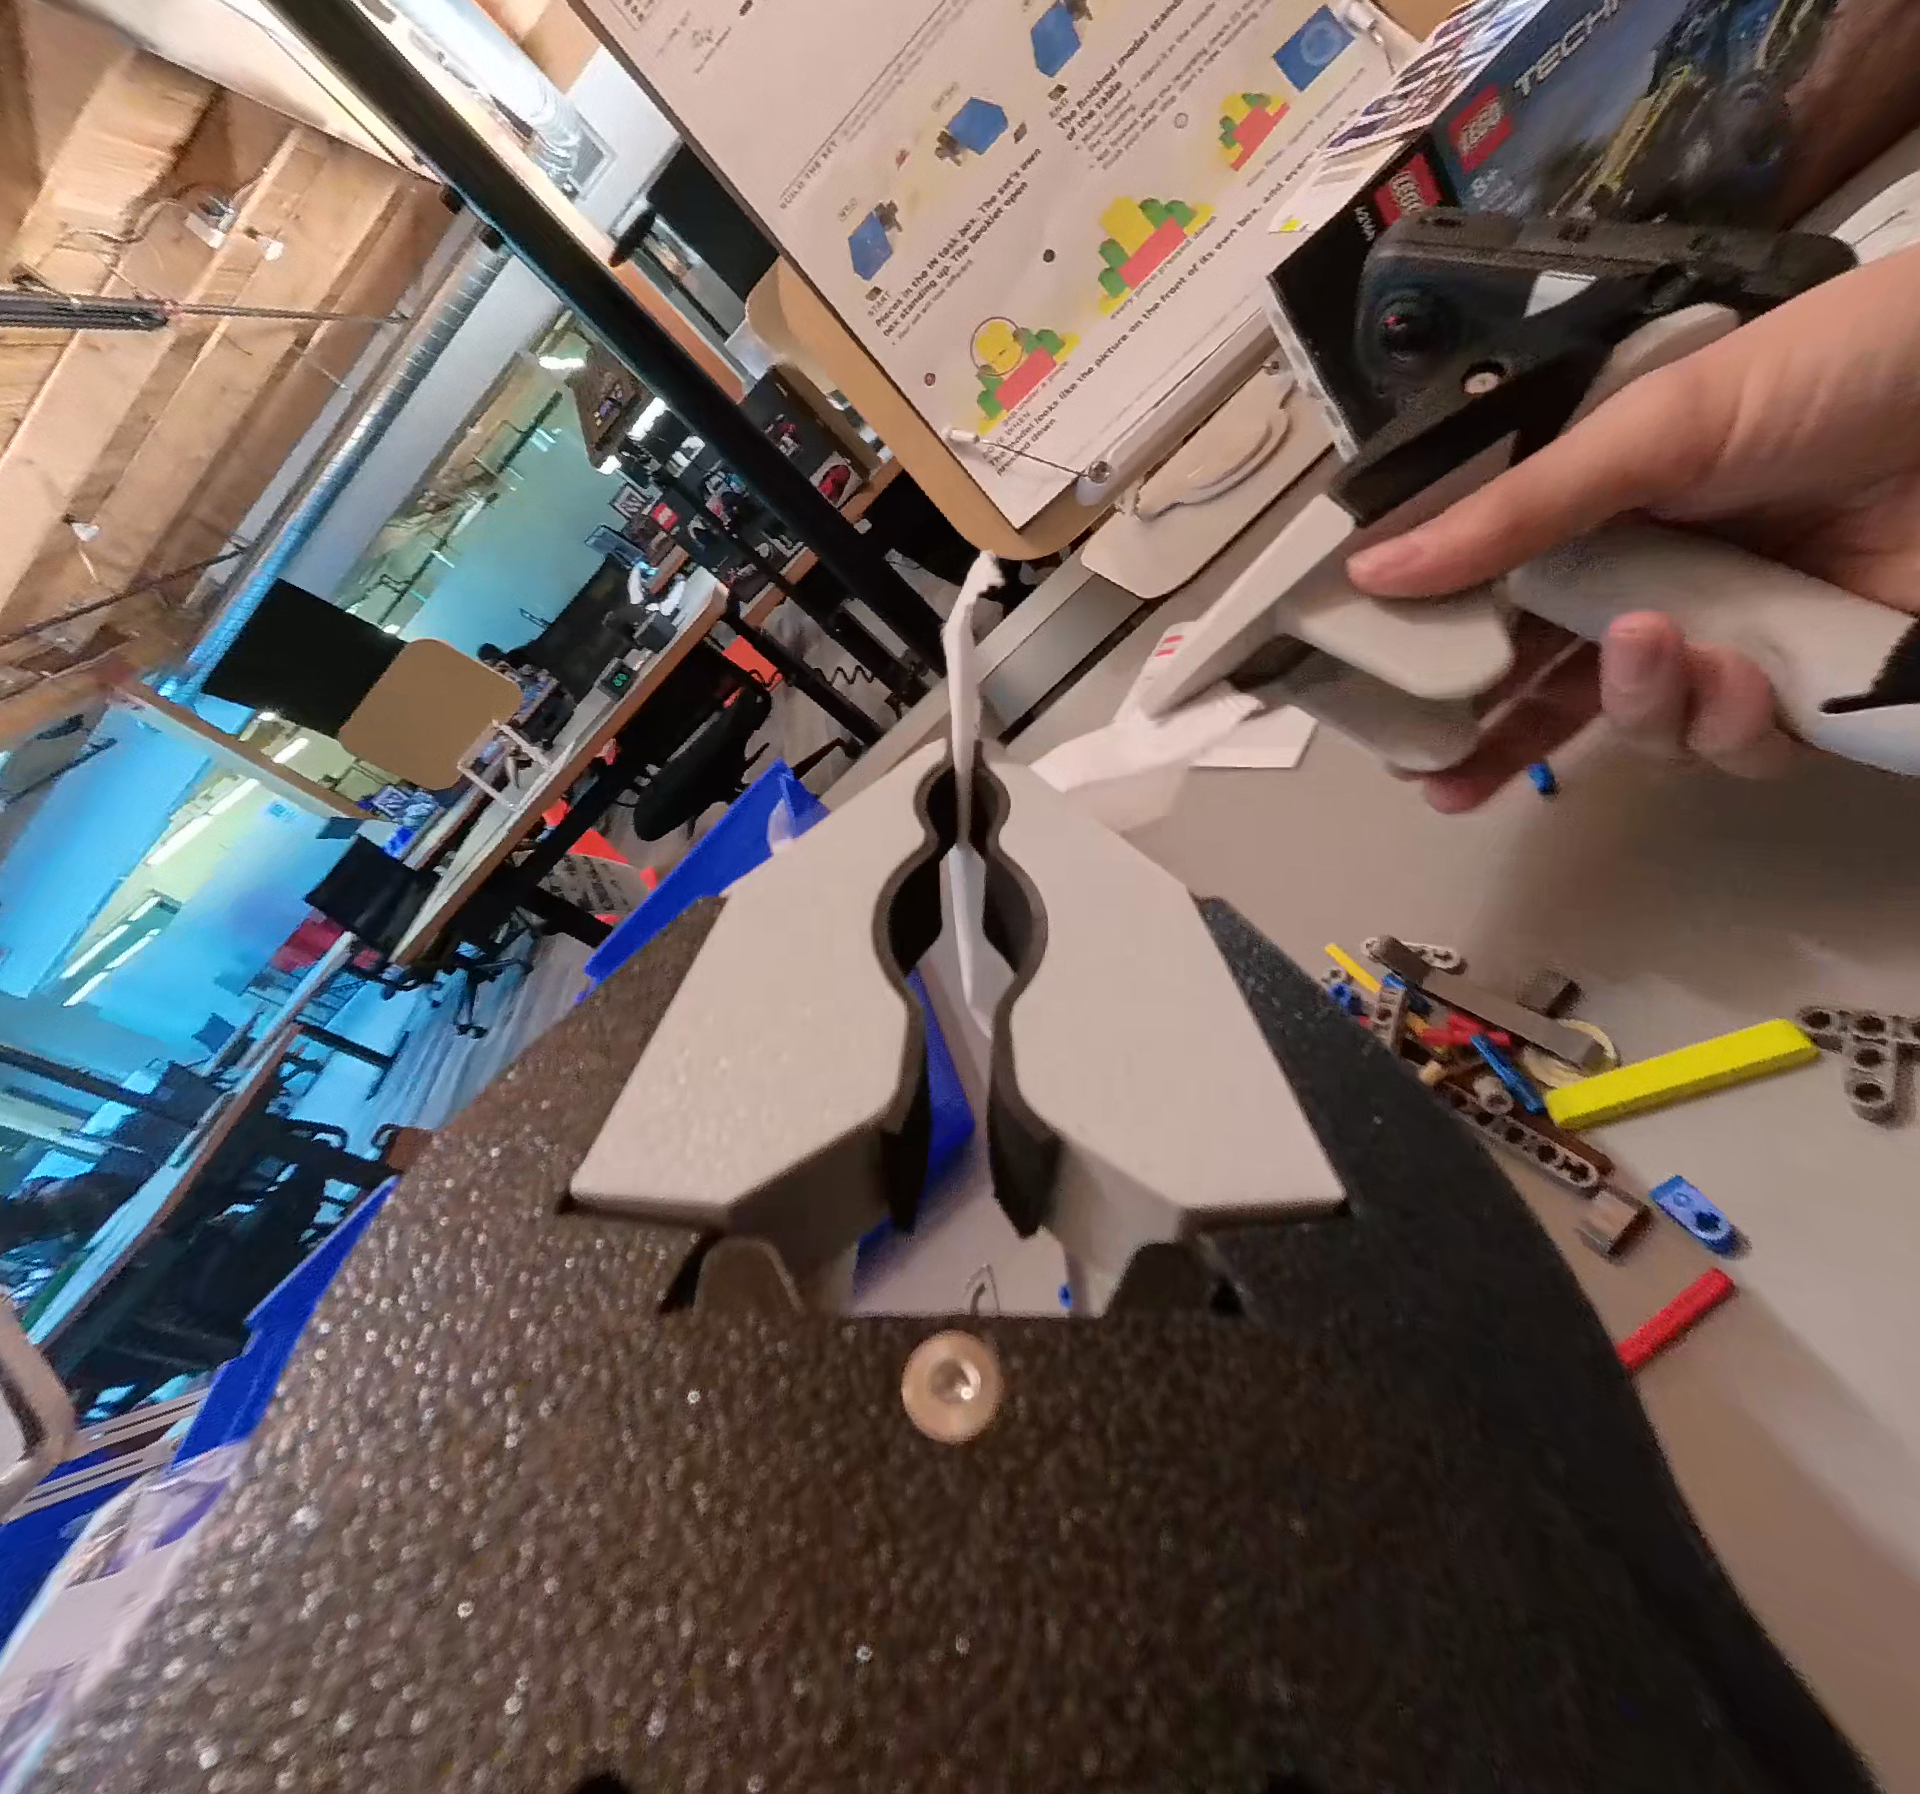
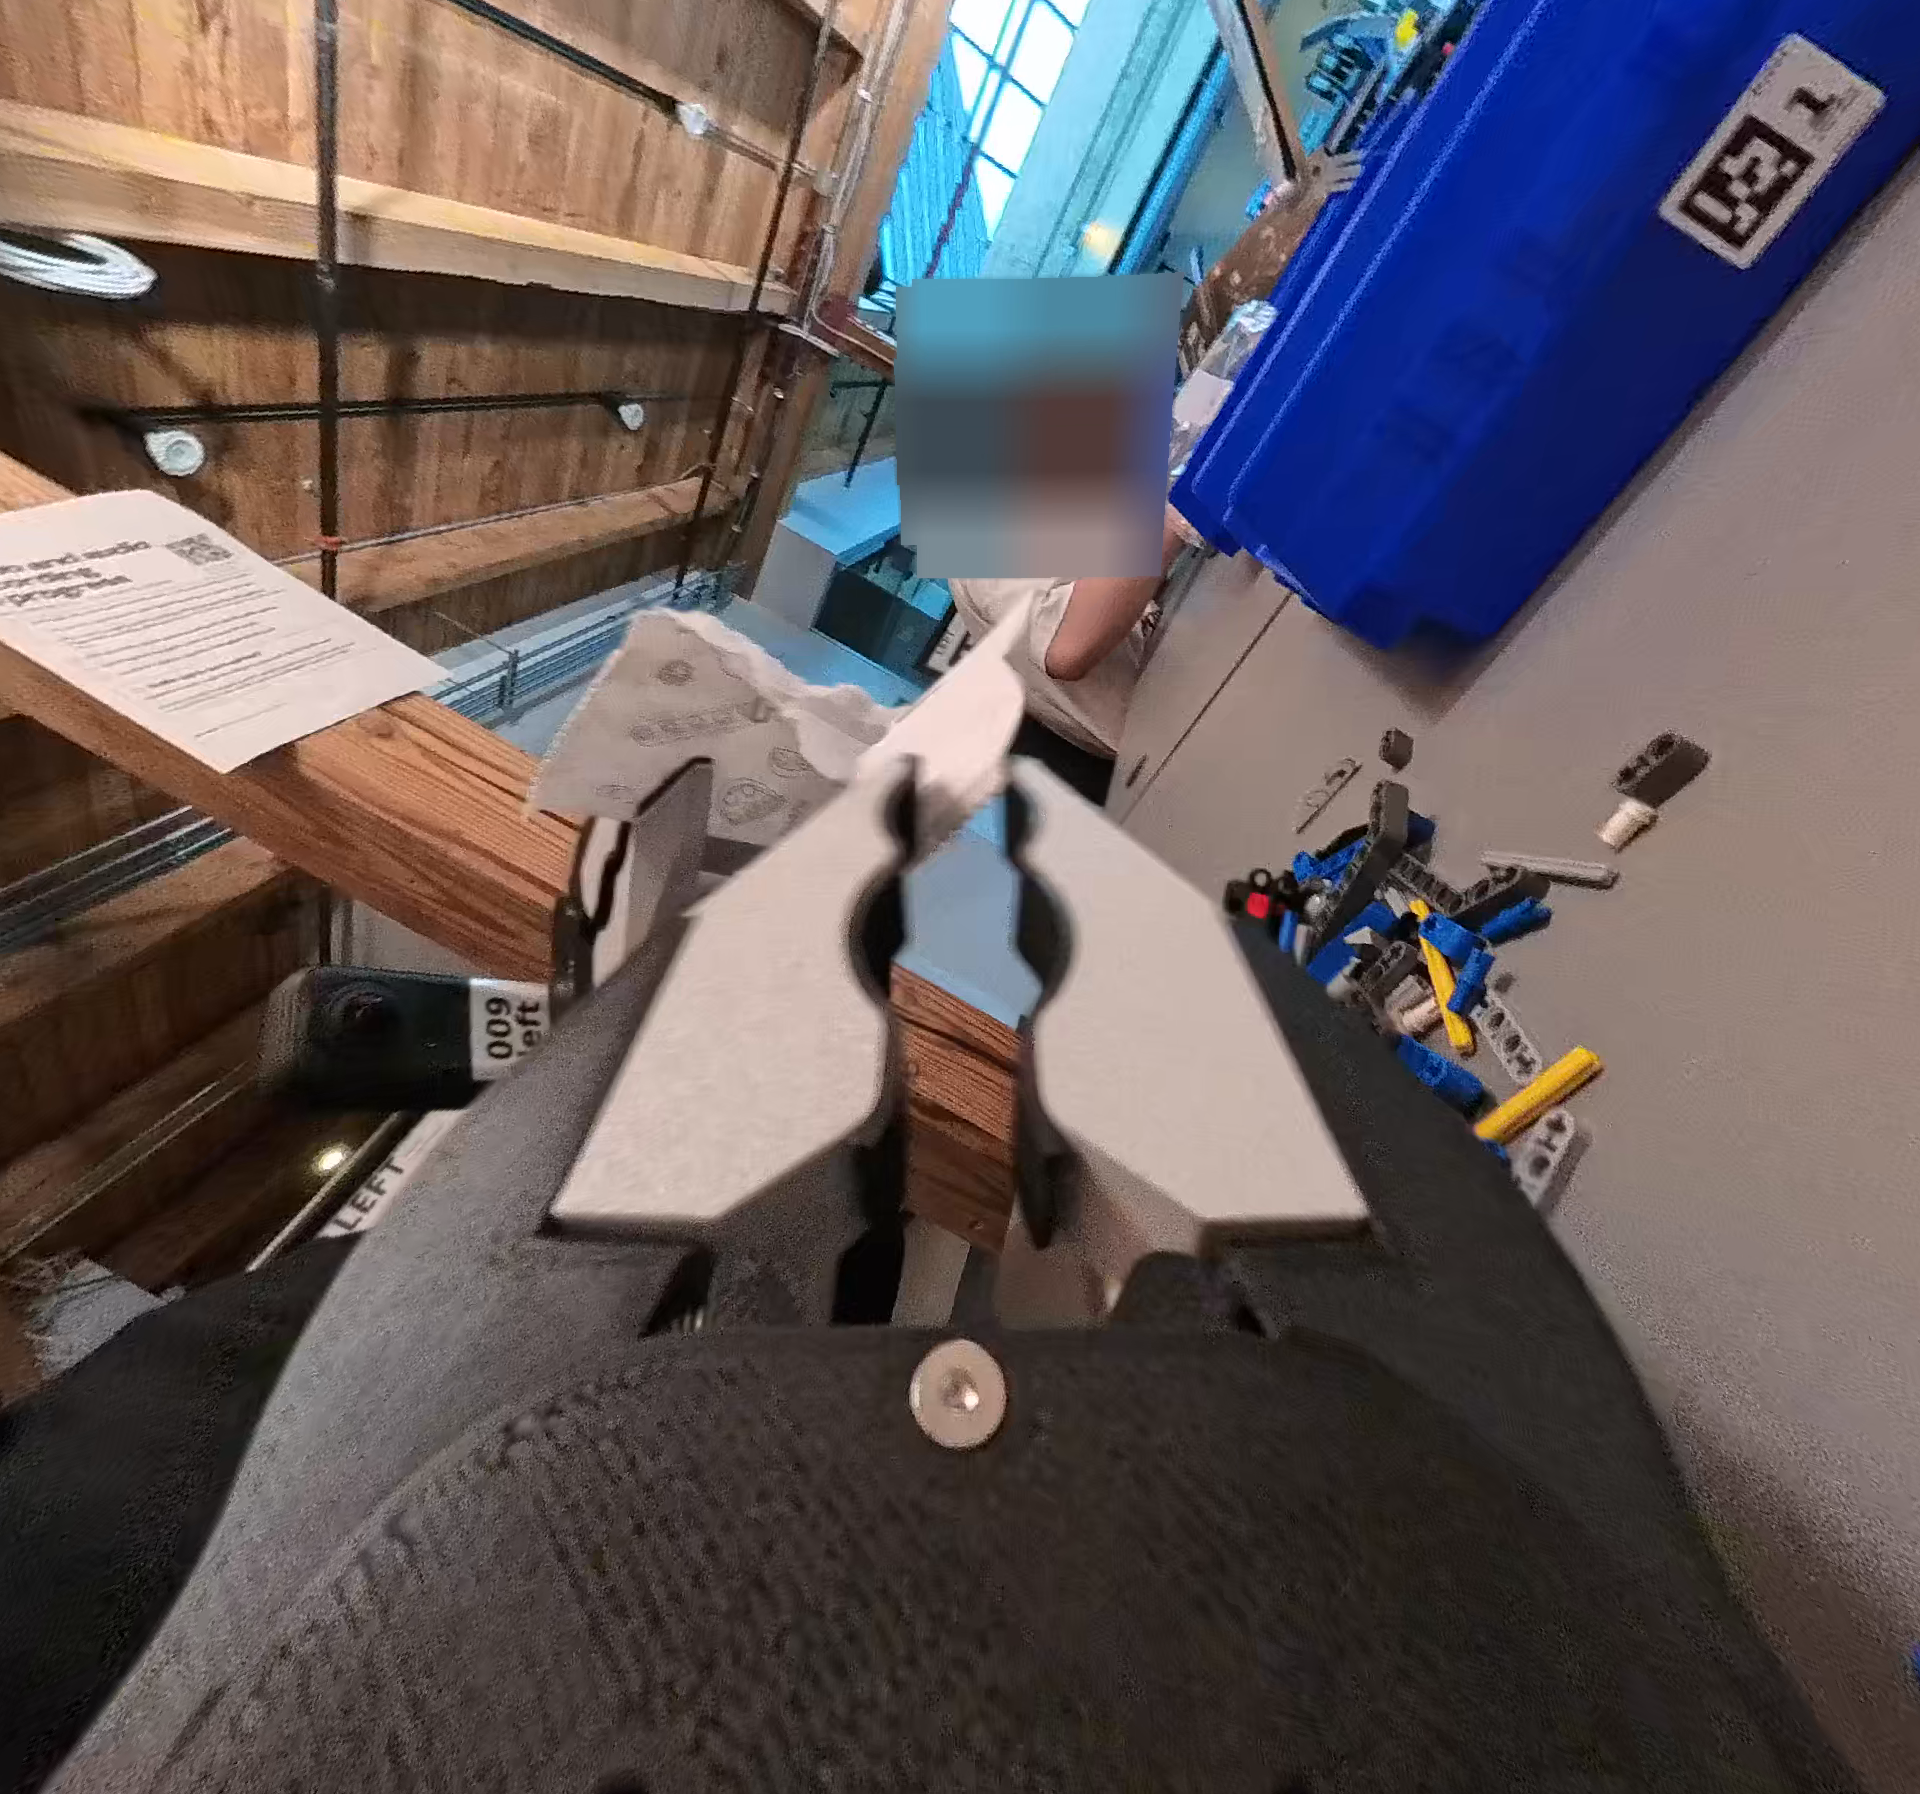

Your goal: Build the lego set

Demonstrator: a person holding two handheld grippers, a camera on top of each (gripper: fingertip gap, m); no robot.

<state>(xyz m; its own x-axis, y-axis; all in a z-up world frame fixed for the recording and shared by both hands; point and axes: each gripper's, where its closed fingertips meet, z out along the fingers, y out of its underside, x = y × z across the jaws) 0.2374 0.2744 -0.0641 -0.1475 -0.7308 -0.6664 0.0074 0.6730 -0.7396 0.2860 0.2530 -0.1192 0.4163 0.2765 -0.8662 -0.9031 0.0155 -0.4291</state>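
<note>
My left gripper (image 1: 966, 773) is shut on a white paper bag (image 1: 968, 695), seen edge-on as a thin strip between its tips. My right gripper (image 2: 961, 780) has its jaws nearly together, pinching a corner of the same torn paper bag (image 2: 717, 705) above the grey table (image 2: 1714, 809). The bag spans between both grippers; the left gripper (image 2: 665, 845) shows at the left of the right wrist view. In the left wrist view a hand holds the right gripper (image 1: 1174, 695), with crumpled white paper (image 1: 1132, 757) at its tips. Loose Lego pieces (image 1: 1475, 1048) lie in a pile (image 2: 1403, 955).
A yellow beam (image 1: 1683, 1069), a blue piece (image 1: 1694, 1214) and a red piece (image 1: 1673, 1318) lie apart. Blue bins (image 2: 1507, 342) stand at the table's edge. A Lego box (image 1: 1621, 82) and an instruction board (image 1: 1018, 134) stand behind. A person (image 2: 1081, 643) stands beyond the table. The tips of one gripper are about 8 cm away from the tips of the other.
</note>
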